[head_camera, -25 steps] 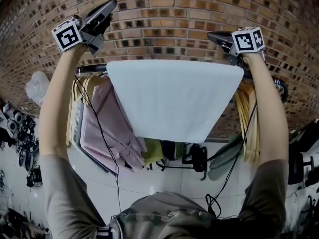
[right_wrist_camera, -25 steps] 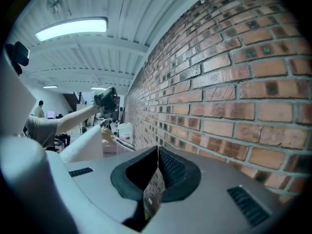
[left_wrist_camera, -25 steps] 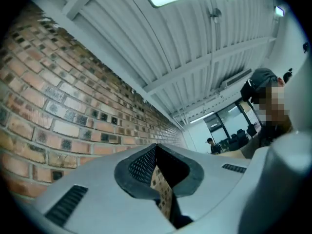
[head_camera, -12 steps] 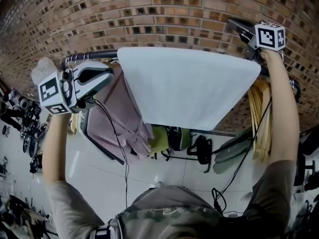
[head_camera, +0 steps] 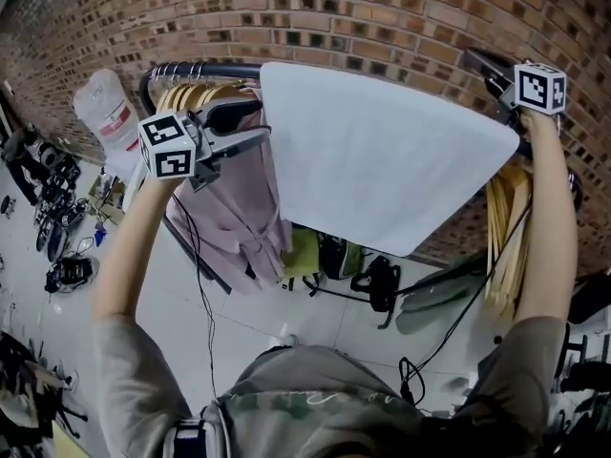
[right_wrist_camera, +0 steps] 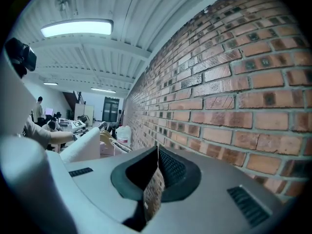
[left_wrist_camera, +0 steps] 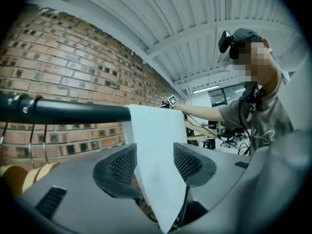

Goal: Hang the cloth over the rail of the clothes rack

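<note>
**Head view.** The white rectangular cloth [head_camera: 382, 170] is draped over the black metal rail [head_camera: 205, 69] of the clothes rack. Its front flap hangs free with the lower edge slanting. The left gripper [head_camera: 263, 119] was up near the red brick wall [head_camera: 315, 17] a second ago. It has since dropped to the cloth's left edge, a little below the rail, and points level. The right gripper [head_camera: 477, 62] has kept its place by the cloth's upper right corner. A pink garment [head_camera: 234, 208] and wooden hangers [head_camera: 196, 93] hang on the rail behind the left gripper.

**Left gripper view.** The jaws stand apart and have just been opening. The cloth's hanging edge [left_wrist_camera: 156, 150] runs down between them, and the pads do not press on it, so it is released rather than gripped. The rail [left_wrist_camera: 73, 112] crosses at left with the cloth folded over it.

**Right gripper view.** The right gripper's [right_wrist_camera: 157, 167] jaws are clenched together with nothing between them. The brick wall is close on the right, and the cloth [right_wrist_camera: 90, 147] is well off to the left.

**Judgement.**
- The cloth is already over the rail, so the hang is essentially done.
- The left gripper's descent and opening look like preparation to take the side edge and square the flap.
- A hard tug there could drag the cloth off the rail.
</note>
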A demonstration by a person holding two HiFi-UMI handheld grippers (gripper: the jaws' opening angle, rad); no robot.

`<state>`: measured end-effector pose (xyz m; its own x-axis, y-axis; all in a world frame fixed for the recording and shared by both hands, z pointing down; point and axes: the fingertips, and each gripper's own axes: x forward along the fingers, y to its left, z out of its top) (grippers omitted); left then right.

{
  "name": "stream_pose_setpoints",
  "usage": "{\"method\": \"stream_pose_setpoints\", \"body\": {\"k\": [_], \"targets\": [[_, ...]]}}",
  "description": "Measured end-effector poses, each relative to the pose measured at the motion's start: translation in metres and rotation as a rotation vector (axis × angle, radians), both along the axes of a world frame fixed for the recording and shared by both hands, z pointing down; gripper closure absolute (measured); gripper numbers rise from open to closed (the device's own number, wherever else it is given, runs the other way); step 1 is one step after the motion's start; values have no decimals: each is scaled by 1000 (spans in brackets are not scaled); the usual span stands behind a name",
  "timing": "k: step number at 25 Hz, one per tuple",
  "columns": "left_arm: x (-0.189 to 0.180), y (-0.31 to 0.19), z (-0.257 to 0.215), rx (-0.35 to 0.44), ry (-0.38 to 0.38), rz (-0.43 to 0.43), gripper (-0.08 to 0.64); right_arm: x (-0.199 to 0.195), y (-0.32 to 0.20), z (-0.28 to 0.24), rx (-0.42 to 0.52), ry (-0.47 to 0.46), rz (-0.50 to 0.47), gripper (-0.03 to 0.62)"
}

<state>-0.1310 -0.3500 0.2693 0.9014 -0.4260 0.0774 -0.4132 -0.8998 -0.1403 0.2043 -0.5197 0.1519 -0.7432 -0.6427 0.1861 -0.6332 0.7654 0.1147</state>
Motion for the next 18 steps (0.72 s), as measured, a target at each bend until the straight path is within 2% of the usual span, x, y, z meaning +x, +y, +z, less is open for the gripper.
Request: {"method": "stream_pose_setpoints", "body": {"k": [3,8,13,15,18], "targets": [[2,-11,9,-34,-48,-18,333,-3,0,3,-4,-1,-3,581],[-1,-29,14,-89,12,-74,333,-1,7,1,0,-5,-8,581],[6,-17,19,-124,0,59,334,-6,4,-8,37,-5,-20,581],[10,-15,15,-139,13,73,336,-9,8,-20,34,-84,-58,581],[15,-16,11,-136,21,83,354,-17,21,-46,15,-313,-182,581]]}}
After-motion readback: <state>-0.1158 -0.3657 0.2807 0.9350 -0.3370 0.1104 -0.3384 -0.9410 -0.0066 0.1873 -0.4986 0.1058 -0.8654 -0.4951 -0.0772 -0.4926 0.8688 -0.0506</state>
